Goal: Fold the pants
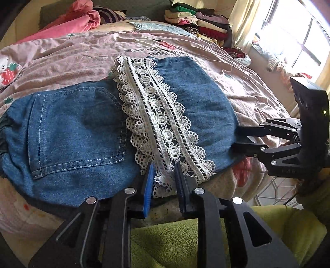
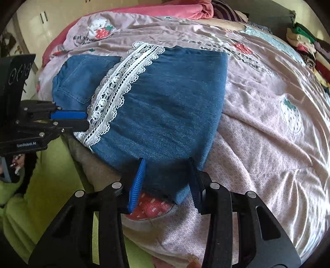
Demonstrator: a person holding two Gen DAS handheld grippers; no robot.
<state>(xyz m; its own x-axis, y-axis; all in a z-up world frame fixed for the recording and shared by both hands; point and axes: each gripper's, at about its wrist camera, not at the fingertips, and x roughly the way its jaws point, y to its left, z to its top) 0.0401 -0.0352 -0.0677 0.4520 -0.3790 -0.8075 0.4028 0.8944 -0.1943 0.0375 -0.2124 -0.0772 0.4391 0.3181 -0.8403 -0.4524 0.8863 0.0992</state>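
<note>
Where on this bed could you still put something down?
Bare bedspread lies right of the denim pants, up to the clothes stack. Another patch runs between the pants and the pink clothes. The near edge is crowded by both grippers.

- The pants [image 1: 78,127] run out of the left wrist view at its left edge, so the waistband end is cut off there, well left of the left gripper [image 1: 164,175].
- The lace trim [image 1: 163,123] has its near end hidden behind that claw's fingers [image 1: 149,181].
- In the right wrist view, the near denim hem sits between the right gripper [image 2: 166,177] fingers; whether they touch the cloth cannot be told.
- The stack of clothes [image 1: 198,22], far beyond the left claw, is too small to sort into garments.
- The printed lettering on the bedspread [image 2: 268,127] is partly covered by the pants.
</note>
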